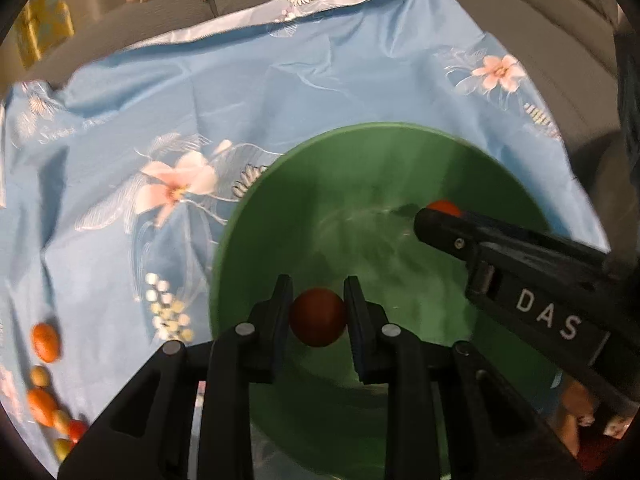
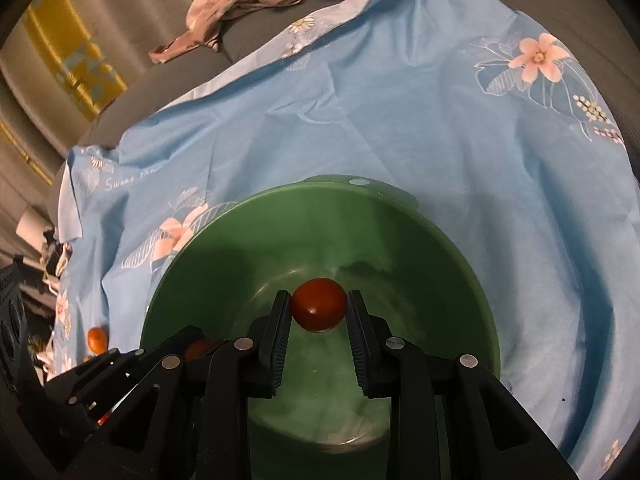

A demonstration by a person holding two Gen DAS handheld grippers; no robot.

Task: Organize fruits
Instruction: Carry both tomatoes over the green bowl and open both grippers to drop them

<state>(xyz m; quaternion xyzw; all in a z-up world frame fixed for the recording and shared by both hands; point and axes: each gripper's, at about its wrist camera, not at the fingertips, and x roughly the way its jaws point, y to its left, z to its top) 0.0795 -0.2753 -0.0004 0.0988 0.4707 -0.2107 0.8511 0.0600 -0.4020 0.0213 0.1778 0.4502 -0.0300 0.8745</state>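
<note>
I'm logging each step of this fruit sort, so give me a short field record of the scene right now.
left gripper: shut on a red tomato, above the bowl
right gripper: shut on another red tomato, above the bowl
green bowl: on the blue floral cloth, no fruit seen inside
loose fruit: orange and yellow pieces on the cloth, left of the bowl

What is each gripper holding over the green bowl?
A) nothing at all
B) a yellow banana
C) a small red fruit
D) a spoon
C: the left gripper is shut on a small red fruit, and the right gripper is shut on another red fruit, both over the green bowl.
</note>
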